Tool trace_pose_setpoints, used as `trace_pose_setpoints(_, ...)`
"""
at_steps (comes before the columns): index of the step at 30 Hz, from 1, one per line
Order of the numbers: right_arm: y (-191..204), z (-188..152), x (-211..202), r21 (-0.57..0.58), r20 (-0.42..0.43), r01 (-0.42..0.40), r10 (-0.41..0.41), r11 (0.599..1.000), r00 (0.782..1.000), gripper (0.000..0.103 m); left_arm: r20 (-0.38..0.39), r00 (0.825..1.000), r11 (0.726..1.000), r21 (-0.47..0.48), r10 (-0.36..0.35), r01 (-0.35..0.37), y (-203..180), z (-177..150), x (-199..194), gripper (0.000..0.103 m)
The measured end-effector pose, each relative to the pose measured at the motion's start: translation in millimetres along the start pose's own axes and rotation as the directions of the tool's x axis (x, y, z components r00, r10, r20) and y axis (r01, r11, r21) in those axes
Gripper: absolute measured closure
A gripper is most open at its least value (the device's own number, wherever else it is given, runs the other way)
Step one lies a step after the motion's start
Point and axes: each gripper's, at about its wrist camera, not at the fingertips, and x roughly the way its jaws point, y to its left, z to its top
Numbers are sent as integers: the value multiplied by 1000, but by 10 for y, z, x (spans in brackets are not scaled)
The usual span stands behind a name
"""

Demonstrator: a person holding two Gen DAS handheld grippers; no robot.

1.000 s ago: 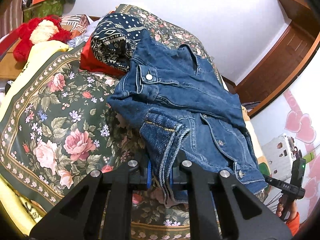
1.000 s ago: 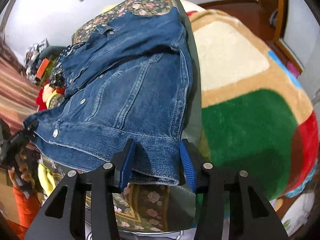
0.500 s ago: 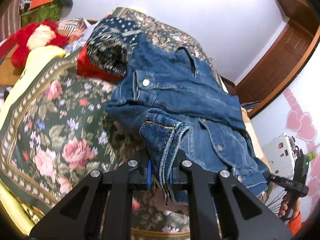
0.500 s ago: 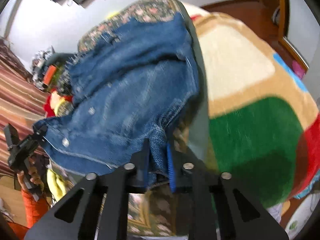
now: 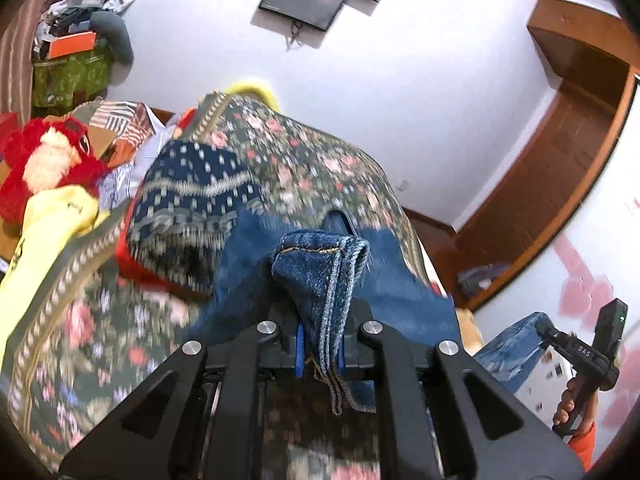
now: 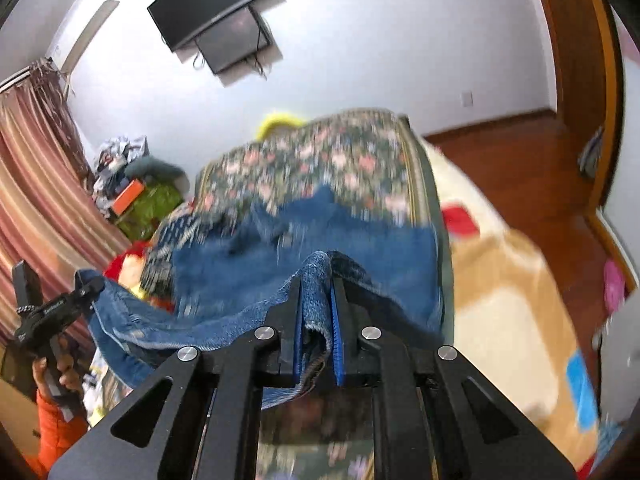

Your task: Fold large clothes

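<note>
Over the floral bedspread [image 5: 304, 160]: 1 denim jacket [image 6: 312, 240], 2 grippers. Left gripper [image 5: 319, 344] & right gripper [image 6: 316, 332] each clamped narrow on jacket hem, both tilted upward.

White walls [image 6: 360, 60], wall-mounted TV [image 6: 208, 4], striped curtain [image 6: 36, 184], wooden floor [image 6: 520, 160], floral bedspread [image 5: 80, 340].

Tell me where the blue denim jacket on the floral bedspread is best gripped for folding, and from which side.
Grip the blue denim jacket at its thick stitched hem edge, one corner per gripper, coming from the near side. The left gripper and right gripper are shut on bunched hem there. The doubled seam probably resists slipping, and the body hangs between them over the floral bedspread.
</note>
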Motion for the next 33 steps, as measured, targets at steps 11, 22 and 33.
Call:
trace_pose_setpoints(11,-327,678,1230,6,-26,98,-98,995,995,93,-88,991,994,-27,105,-108,230,576,1462,93)
trace_pose_setpoints(22,-778,527,2233,41,-174,209,-199,977,965,89,-231,944,972,60,235,-228,429,418,2426,87)
trace_pose_setpoints(33,-434,701,1452,-40,-76,166,-168,985,983,55,-202,965,985,75,167,-155,161,605,1832,47)
